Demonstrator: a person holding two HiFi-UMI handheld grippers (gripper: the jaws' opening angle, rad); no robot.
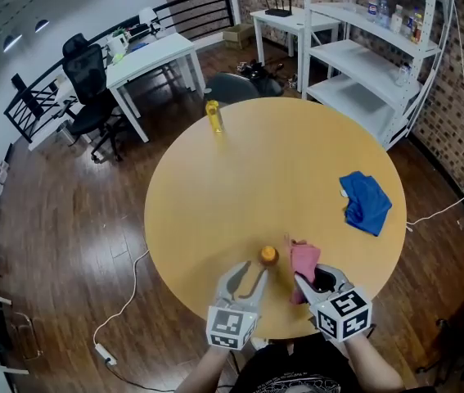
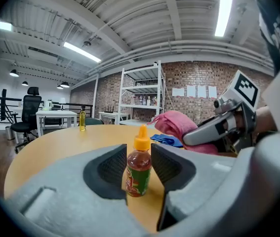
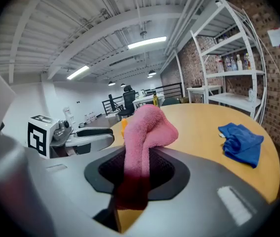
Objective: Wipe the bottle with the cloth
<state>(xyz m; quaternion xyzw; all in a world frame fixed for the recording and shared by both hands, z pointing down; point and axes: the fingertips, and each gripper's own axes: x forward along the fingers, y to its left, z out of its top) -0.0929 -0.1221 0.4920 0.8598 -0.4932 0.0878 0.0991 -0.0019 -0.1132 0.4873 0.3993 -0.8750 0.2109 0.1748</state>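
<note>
While the left tongs [image 2: 139,168] gape, the bottle [image 2: 138,171] stands between them.

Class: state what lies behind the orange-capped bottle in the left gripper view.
Behind the orange-capped bottle, to its right, are the pink cloth, clamped in the right gripper, and a blue cloth, partly covered by the pink one.

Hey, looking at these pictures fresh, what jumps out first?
A pink terry cloth is clamped in the right gripper, over the near edge of the round wooden table. Beside it, a small red-sauce bottle with an orange cap stands upright at the left gripper, whose jaws are open and not gripping it. A crumpled blue cloth lies on the table's right side.
</note>
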